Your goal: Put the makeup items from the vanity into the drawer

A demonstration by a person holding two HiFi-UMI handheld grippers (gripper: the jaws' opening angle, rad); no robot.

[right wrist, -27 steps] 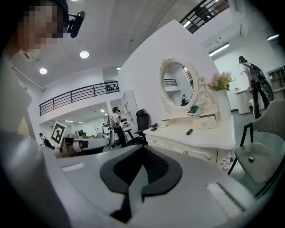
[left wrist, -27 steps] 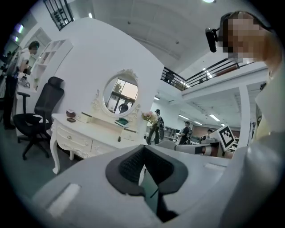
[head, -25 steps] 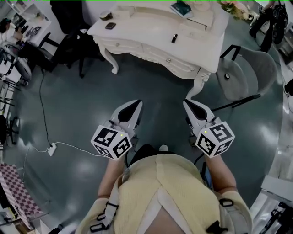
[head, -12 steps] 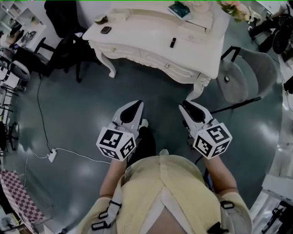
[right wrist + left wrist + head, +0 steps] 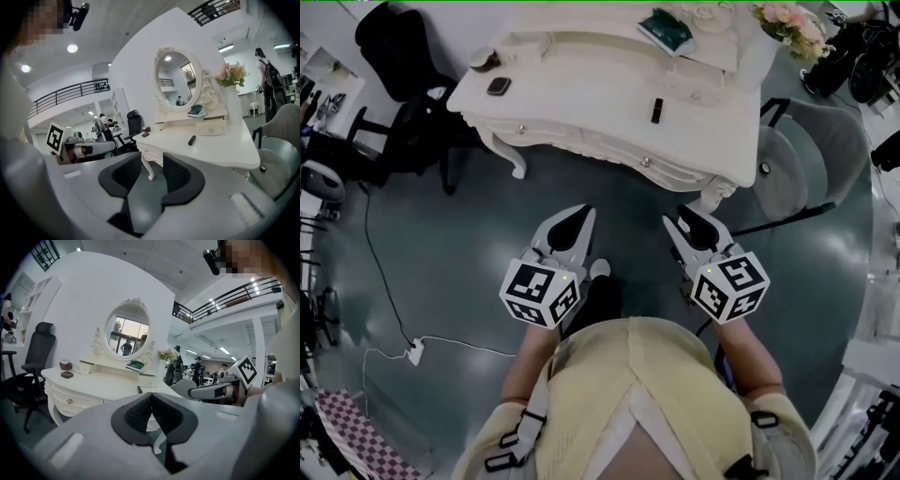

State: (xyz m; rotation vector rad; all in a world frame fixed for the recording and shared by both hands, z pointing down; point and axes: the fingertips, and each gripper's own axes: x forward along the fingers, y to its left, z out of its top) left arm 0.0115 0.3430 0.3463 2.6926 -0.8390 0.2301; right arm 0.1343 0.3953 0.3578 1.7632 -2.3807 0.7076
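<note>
Black and slim, the makeup tube (image 5: 656, 110) lies toward the tabletop's (image 5: 581, 75) front edge. It is probably light, stiff and slippery, best pinched mid-length. The left claw (image 5: 574, 219) is pressed together; the right claw (image 5: 692, 225), empty, has just been spreading.

On the vanity (image 5: 581, 75) a tube (image 5: 657, 110) lies near the middle, a compact (image 5: 499, 86) toward the left end.

Tabletop (image 5: 581, 80) count: one black tube (image 5: 656, 110), one dark case (image 5: 499, 86), one round jar (image 5: 482, 59), one teal box (image 5: 667, 30), one bouquet (image 5: 787, 21).
</note>
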